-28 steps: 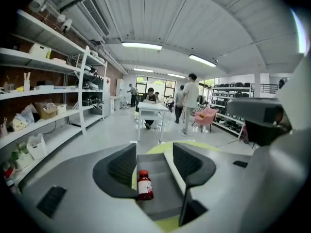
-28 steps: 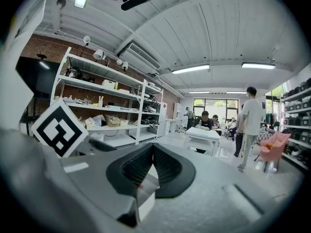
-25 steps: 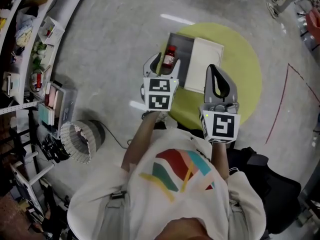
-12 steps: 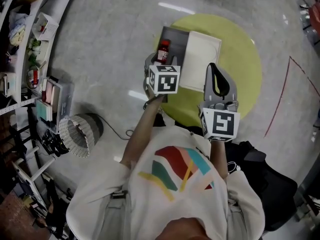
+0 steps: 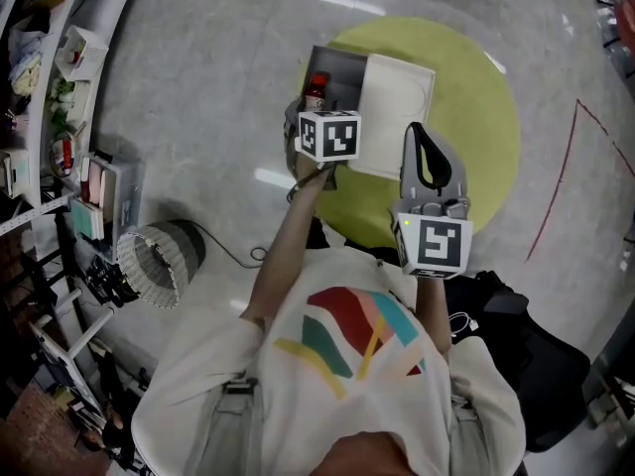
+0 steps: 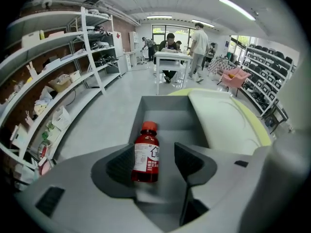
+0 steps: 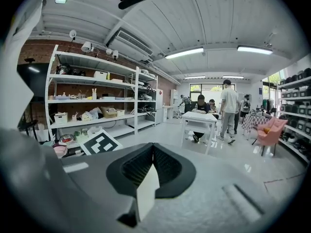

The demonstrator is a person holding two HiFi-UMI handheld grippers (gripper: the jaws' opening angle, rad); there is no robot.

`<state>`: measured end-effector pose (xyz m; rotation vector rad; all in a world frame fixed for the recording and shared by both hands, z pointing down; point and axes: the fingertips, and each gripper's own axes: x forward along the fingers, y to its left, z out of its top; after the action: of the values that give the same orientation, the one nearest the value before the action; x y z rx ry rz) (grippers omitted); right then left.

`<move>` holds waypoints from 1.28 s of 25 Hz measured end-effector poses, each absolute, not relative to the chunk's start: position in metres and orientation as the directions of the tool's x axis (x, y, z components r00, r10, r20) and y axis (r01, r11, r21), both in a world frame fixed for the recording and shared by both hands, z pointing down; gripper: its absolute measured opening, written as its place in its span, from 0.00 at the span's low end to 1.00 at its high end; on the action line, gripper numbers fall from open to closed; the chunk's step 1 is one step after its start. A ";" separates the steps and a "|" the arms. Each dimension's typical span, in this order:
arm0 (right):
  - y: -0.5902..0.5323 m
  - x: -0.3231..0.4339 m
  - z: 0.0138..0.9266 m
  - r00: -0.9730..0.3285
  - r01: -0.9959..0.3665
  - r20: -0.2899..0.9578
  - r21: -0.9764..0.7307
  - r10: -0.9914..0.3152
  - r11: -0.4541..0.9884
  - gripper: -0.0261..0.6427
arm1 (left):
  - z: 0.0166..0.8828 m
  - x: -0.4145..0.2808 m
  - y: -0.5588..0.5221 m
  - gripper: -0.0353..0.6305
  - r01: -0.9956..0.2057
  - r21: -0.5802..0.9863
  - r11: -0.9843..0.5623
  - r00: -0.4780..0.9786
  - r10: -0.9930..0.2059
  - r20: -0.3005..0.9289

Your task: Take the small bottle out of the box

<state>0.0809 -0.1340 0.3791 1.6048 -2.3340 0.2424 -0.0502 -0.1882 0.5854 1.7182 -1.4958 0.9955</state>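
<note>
Now the grasp is in hand: the left tongs (image 6: 158, 161) stand wide around the small bottle (image 6: 146, 152) inside the box (image 6: 175, 123), so squeezing and lifting should follow, while the right tongs (image 7: 151, 171) are pressed together, empty.

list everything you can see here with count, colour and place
small red plastic bottle with red cap: one, red, inside the box, between the left claw's jaws
grey rectangular open box: one, grey, on the round surface
white flat box lid: one, white, right of the box
yellow-green round surface: one, yellow-green, under the box
white metal shelving: one run, white, left side
white table: one, white, far back, people beside it
left claw: one, grey, open around the bottle
right claw: one, grey, shut, empty
</note>
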 end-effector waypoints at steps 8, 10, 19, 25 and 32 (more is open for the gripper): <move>-0.139 0.083 0.389 -0.349 -0.926 0.355 0.011 -0.867 0.377 0.05 | 0.596 -0.047 -0.189 0.42 -0.983 -0.073 -0.166 0.015 -0.477 0.879; -0.140 0.081 0.391 -0.354 -0.924 0.357 0.008 -0.864 0.382 0.05 | 0.596 -0.045 -0.193 0.42 -0.981 -0.070 -0.182 0.024 -0.471 0.882; -0.145 0.084 0.396 -0.355 -0.924 0.367 0.003 -0.860 0.383 0.05 | 0.616 -0.035 -0.197 0.41 -0.979 -0.009 -0.205 0.074 -0.391 0.918; -0.147 0.092 0.402 -0.341 -0.930 0.378 -0.003 -0.861 0.367 0.05 | 0.625 -0.035 -0.199 0.41 -0.989 0.043 -0.144 0.093 -0.364 0.927; -0.147 0.081 0.403 -0.361 -0.923 0.377 -0.017 -0.853 0.383 0.05 | 0.624 -0.033 -0.199 0.40 -0.987 0.076 -0.144 0.128 -0.393 0.911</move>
<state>0.0814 -0.1473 0.4034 1.5570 -2.3410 0.3257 -0.0333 -0.1994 0.6245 1.6537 -1.3594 0.9974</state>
